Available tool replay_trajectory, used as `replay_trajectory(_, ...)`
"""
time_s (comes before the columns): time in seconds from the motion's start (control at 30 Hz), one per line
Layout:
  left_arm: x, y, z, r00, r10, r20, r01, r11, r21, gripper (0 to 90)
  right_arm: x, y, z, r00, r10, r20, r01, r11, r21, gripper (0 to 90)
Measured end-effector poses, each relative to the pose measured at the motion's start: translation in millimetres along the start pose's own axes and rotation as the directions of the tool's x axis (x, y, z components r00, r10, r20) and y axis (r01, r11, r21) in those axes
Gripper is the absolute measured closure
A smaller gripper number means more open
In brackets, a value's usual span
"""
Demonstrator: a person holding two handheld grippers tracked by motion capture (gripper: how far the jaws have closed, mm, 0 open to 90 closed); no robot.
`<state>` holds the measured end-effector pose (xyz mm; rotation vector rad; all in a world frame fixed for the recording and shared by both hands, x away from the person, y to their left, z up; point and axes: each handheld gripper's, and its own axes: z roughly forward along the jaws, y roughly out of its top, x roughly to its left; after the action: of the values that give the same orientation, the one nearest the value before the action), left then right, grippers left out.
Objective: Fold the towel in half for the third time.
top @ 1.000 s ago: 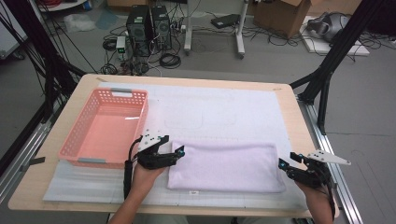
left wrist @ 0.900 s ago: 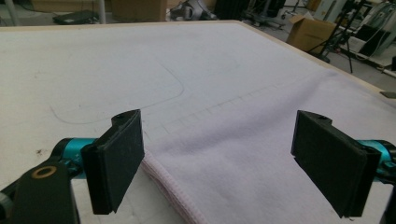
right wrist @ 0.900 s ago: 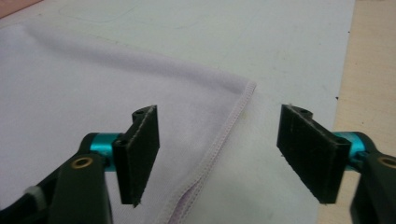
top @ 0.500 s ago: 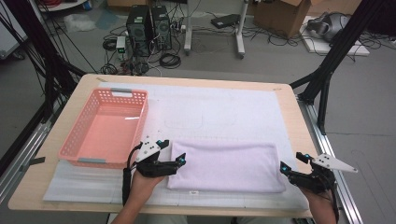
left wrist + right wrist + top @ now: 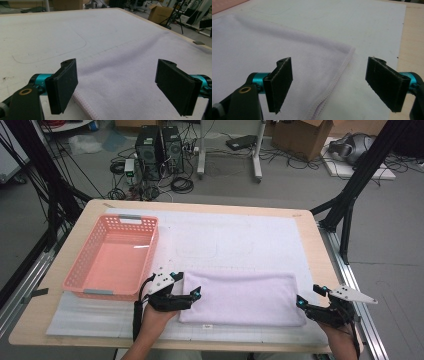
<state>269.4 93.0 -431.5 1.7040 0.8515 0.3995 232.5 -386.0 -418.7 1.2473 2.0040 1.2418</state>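
Now my right gripper [image 5: 306, 305] has just spread its fingers [image 5: 280, 83] wide, with the towel's [image 5: 240, 297] stitched right corner lying loose between them, so I judge that end unheld. That folded lilac towel lies flat on the bench [image 5: 305, 227], right of the pink basket [image 5: 112, 260]. My left gripper [image 5: 192, 296] rests low at the towel's left edge, fingers [image 5: 62, 87] apart, both hands level.

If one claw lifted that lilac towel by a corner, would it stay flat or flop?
Probably flop: the towel looks like soft, thin folded cloth, lying limp with gentle ripples. It seems light. The layers would likely fall open, since only a stitched hem shows, nothing stiffening it.
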Motion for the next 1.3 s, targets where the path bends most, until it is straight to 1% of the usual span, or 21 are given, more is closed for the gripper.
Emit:
replay_trajectory(0.1, -0.3, -1.6, 1.1, 1.0, -0.003, -0.001, 0.003, 0.9999, 0.011, 18.6, 1.1, 1.1, 0.2, 1.0, 0.003, -0.005, -0.003, 1.0, -0.001, 20.9)
replay_trajectory(0.13, -0.9, -3.4, 1.8, 1.0, -0.003, -0.006, 0.003, 0.9996, 0.03, 18.7, 1.9, 1.5, 0.7, 0.9999, 0.01, -0.008, -0.01, 0.9999, 0.003, 20.9)
replay_trajectory(0.17, -1.1, -4.4, 1.2, 1.0, -0.001, -0.008, 0.001, 0.9992, 0.039, 19.0, 1.6, 2.1, 1.6, 1.0, 0.004, -0.008, -0.004, 1.0, 0.004, 20.9)
replay_trajectory(0.23, -2.3, -5.9, 0.4, 0.9998, -0.001, -0.018, 0.002, 0.9987, 0.052, 19.6, 3.0, 3.2, 4.3, 0.9998, 0.005, -0.017, -0.005, 1.0, 0.009, 20.9)
replay_trajectory(0.3, -3.7, -7.3, -1.4, 0.9997, 0.003, -0.023, -0.002, 0.9978, 0.066, 19.7, 4.6, 4.7, 7.8, 0.9996, -0.006, -0.027, 0.006, 0.9999, 0.014, 20.9)
replay_trajectory(0.33, -4.9, -8.2, -2.3, 0.9997, 0.004, -0.024, -0.002, 0.9974, 0.073, 19.7, 6.1, 5.0, 8.9, 0.9995, -0.001, -0.032, 0.001, 0.9998, 0.018, 20.9)
replay_trajectory(0.4, -7.9, -10.5, -4.5, 0.9992, 0.004, -0.04, -0.001, 0.9963, 0.086, 19.7, 7.1, 5.5, 11.1, 0.9992, -0.007, -0.039, 0.008, 0.9998, 0.02, 20.9)
replay_trajectory(0.47, -9.4, -12.8, -7.4, 0.999, 0.002, -0.045, 0.003, 0.9947, 0.103, 19.9, 9.1, 6.5, 11.8, 0.999, -0.001, -0.045, 0.002, 0.9997, 0.023, 20.9)
replay_trajectory(0.5, -10.1, -13.9, -8.9, 0.9985, -0.003, -0.054, 0.009, 0.9938, 0.11, 20.9, 9.8, 7.3, 12.3, 0.9988, -0.009, -0.049, 0.01, 0.9997, 0.021, 20.9)
replay_trajectory(0.6, -11.2, -17.3, -12.9, 0.9981, -0.02, -0.058, 0.028, 0.9894, 0.143, 24.4, 13.1, 9.8, 13.0, 0.9978, -0.018, -0.063, 0.019, 0.9996, 0.021, 20.8)
replay_trajectory(0.63, -11.4, -18.4, -13.9, 0.998, -0.02, -0.06, 0.029, 0.9879, 0.153, 25.5, 14.6, 10.7, 13.5, 0.9977, -0.016, -0.066, 0.017, 0.9996, 0.022, 20.2)
replay_trajectory(0.67, -11.6, -19.9, -14.7, 0.9977, -0.03, -0.06, 0.04, 0.9851, 0.167, 26.7, 15.7, 11.4, 14.2, 0.9973, -0.023, -0.069, 0.025, 0.9994, 0.023, 19.4)
replay_trajectory(0.77, -12.2, -23.2, -15.8, 0.9968, -0.045, -0.066, 0.058, 0.9787, 0.197, 31.3, 20.9, 14.2, 16.3, 0.9959, -0.033, -0.084, 0.036, 0.9989, 0.03, 19.2)
replay_trajectory(0.83, -12.2, -25.5, -16.0, 0.9961, -0.053, -0.071, 0.067, 0.9741, 0.216, 32.7, 24.4, 16.9, 18.5, 0.9944, -0.046, -0.095, 0.049, 0.9983, 0.032, 18.5)
replay_trajectory(0.93, -12.1, -28.0, -16.0, 0.9948, -0.07, -0.073, 0.085, 0.9687, 0.233, 34.4, 29.5, 21.8, 22.6, 0.9919, -0.066, -0.108, 0.069, 0.9971, 0.032, 18.1)
replay_trajectory(1.07, -14.0, -29.3, -17.4, 0.9955, -0.072, -0.063, 0.086, 0.962, 0.259, 37.7, 38.5, 28.8, 29.0, 0.9876, -0.082, -0.134, 0.087, 0.9955, 0.036, 18.1)
replay_trajectory(1.17, -15.1, -30.6, -18.5, 0.9953, -0.071, -0.066, 0.086, 0.9573, 0.276, 40.6, 44.4, 33.2, 35.1, 0.9842, -0.097, -0.148, 0.103, 0.994, 0.036, 18.1)
replay_trajectory(1.23, -14.6, -31.4, -19.4, 0.9943, -0.083, -0.067, 0.099, 0.9542, 0.283, 42.9, 48.1, 36.1, 40.3, 0.9819, -0.103, -0.159, 0.111, 0.9931, 0.039, 18.1)
replay_trajectory(1.3, -15.4, -31.9, -20.2, 0.9938, -0.086, -0.07, 0.102, 0.9536, 0.283, 44.4, 52.5, 39.7, 46.1, 0.9791, -0.108, -0.173, 0.117, 0.9924, 0.04, 18.1)
